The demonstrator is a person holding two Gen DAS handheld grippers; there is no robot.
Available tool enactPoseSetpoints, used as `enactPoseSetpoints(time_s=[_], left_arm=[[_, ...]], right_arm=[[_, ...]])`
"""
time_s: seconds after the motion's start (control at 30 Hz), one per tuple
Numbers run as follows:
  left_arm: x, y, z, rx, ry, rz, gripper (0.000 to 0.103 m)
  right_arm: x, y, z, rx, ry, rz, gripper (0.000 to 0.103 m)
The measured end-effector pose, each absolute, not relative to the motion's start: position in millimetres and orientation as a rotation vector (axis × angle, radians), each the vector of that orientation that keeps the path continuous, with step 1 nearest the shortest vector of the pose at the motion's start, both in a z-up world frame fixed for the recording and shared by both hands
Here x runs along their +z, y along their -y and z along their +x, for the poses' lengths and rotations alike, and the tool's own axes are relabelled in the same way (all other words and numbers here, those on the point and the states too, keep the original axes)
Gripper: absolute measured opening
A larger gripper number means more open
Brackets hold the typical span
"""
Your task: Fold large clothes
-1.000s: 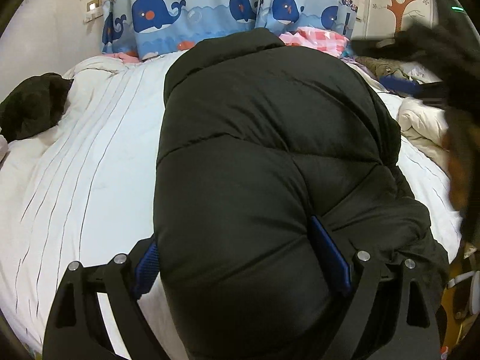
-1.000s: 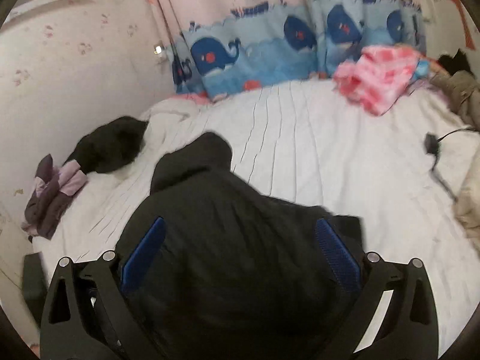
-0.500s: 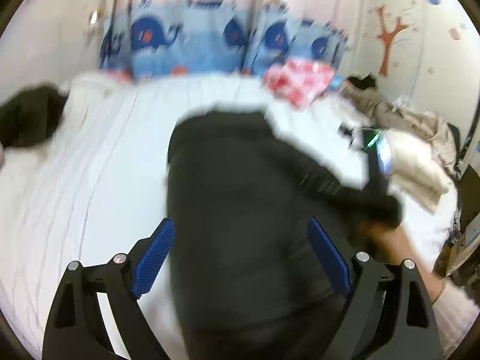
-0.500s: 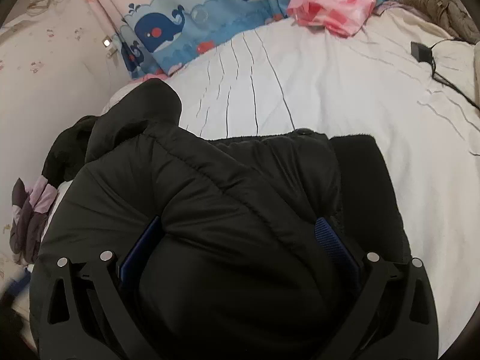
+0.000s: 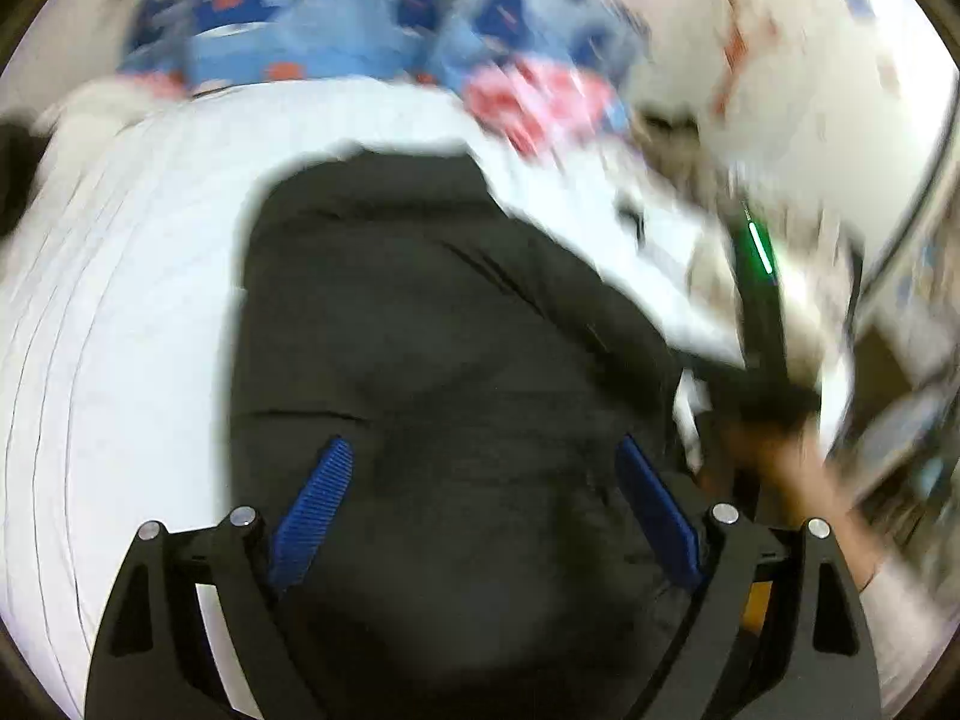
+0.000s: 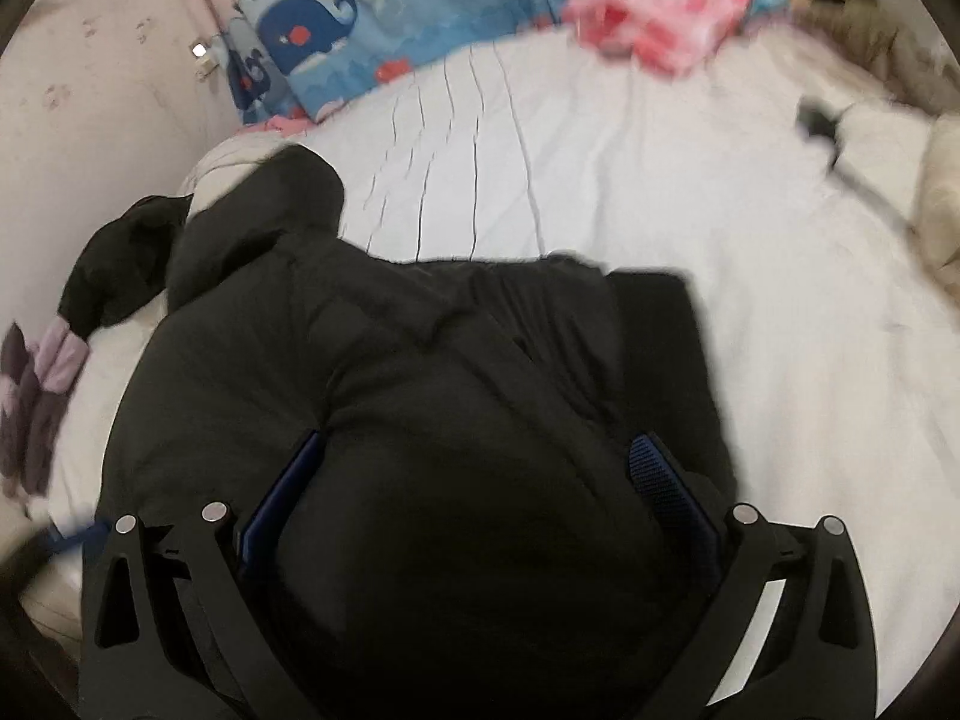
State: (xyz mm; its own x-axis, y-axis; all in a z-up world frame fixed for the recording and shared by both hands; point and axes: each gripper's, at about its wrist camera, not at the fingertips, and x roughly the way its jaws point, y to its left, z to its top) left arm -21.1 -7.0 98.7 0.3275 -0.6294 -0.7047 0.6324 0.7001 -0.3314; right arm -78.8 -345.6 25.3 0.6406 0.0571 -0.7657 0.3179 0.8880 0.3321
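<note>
1. A black puffer jacket (image 5: 432,324) lay on the white bed (image 5: 120,312), prob. because the wide flat sheet gave room to fold a bulky coat.
2. Left tongs (image 5: 480,504) were spread wide; the jacket bulged between the blue pads, running toward 12 o'clock. Whether they touched cloth: can't tell, pic blurred.
3. Right tongs (image 6: 474,498) also stood spread, w/ the jacket's thick bulk between the pads and its hood at 10 o'clock.
4. A pink checked cloth (image 6: 660,30) sat well apart at 1 o'clock.
</note>
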Motion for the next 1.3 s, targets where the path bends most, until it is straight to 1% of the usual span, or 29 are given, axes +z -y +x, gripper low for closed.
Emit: enactPoseSetpoints(time_s=[0.07, 0.13, 0.2, 0.23, 0.3, 0.33, 0.4, 0.43, 0.47, 0.57, 0.67, 0.73, 0.8, 0.83, 0.87, 0.93, 1.0, 1.03, 1.07, 1.13, 1.23, 1.3], left_arm=[[97.0, -18.6, 3.4, -0.761, -0.944, -0.099, 0.088], [77.2, -31.1, 35.1, -0.723, -1.055, -0.181, 0.09], [48.5, -27.7, 53.8, -0.719, -1.179, -0.226, 0.091], [25.7, -19.6, 60.3, -0.742, -1.26, -0.253, 0.097], [-2.2, -9.3, 63.6, -0.807, -1.345, -0.341, 0.097], [-3.9, -8.8, 62.3, -0.808, -1.343, -0.353, 0.096], [7.5, -9.2, 56.9, -0.847, -1.292, -0.341, 0.087], [19.0, -11.4, 52.0, -0.868, -1.249, -0.313, 0.078], [31.7, -15.9, 48.2, -0.874, -1.207, -0.28, 0.073], [69.9, -43.2, 40.0, -0.831, -1.076, -0.197, 0.071], [99.4, -88.1, 35.7, -0.725, -0.976, -0.124, 0.071], [98.8, -122.3, 42.5, -0.631, -0.984, -0.127, 0.071], [75.9, -154.7, 52.1, -0.554, -1.059, -0.157, 0.076], [53.3, -171.2, 58.3, -0.514, -1.111, -0.175, 0.08], [36.4, -183.9, 63.1, -0.504, -1.127, -0.196, 0.086], [23.0, -192.7, 65.8, -0.519, -1.142, -0.22, 0.088], [36.7, -182.1, 62.1, -0.507, -1.111, -0.154, 0.088], [53.1, -175.0, 59.7, -0.474, -1.059, -0.083, 0.087], [71.7, -171.3, 55.3, -0.438, -0.988, -0.037, 0.087], [103.3, -172.9, 51.9, -0.425, -0.873, -0.035, 0.087], [120.4, -169.4, 64.4, -0.44, -0.815, -0.086, 0.087], [112.0, -154.4, 75.0, -0.451, -0.832, -0.072, 0.087]], right_arm=[[33.4, 338.6, -96.5, -0.182, -0.856, 0.371, 0.096], [31.8, 337.5, -105.9, -0.212, -0.856, 0.325, 0.096], [19.3, 341.1, -105.7, -0.226, -0.877, 0.342, 0.096], [13.7, 342.6, -104.2, -0.223, -0.886, 0.357, 0.096], [-5.8, 346.4, -99.5, -0.222, -0.901, 0.422, 0.096], [-13.9, 349.4, -97.8, -0.213, -0.899, 0.474, 0.097], [-21.0, 352.9, -93.5, -0.196, -0.878, 0.54, 0.097], [-22.8, 352.4, -92.0, -0.195, -0.87, 0.563, 0.097], [-22.3, 349.5, -87.0, -0.195, -0.872, 0.591, 0.097], [-16.0, 325.2, -62.1, -0.107, -0.875, 0.647, 0.097], [-11.1, 277.9, -28.0, 0.016, -0.871, 0.655, 0.097], [-11.8, 241.2, -5.6, 0.086, -0.882, 0.618, 0.097], [-17.0, 206.4, 14.8, 0.105, -0.929, 0.519, 0.097], [-18.2, 196.3, 20.6, 0.103, -0.942, 0.468, 0.097], [-18.0, 191.5, 24.4, 0.103, -0.947, 0.425, 0.097], [-16.8, 190.0, 26.4, 0.115, -0.986, 0.353, 0.097], [-10.0, 195.6, 22.6, 0.115, -1.026, 0.314, 0.097], [-1.0, 202.5, 19.2, 0.099, -1.039, 0.315, 0.097], [8.3, 206.6, 15.2, 0.08, -1.032, 0.312, 0.097], [44.7, 217.5, 6.0, 0.038, -0.923, 0.308, 0.097], [89.3, 213.3, 15.9, 0.077, -0.75, 0.323, 0.097], [94.7, 201.3, 41.5, 0.144, -0.741, 0.312, 0.097]])
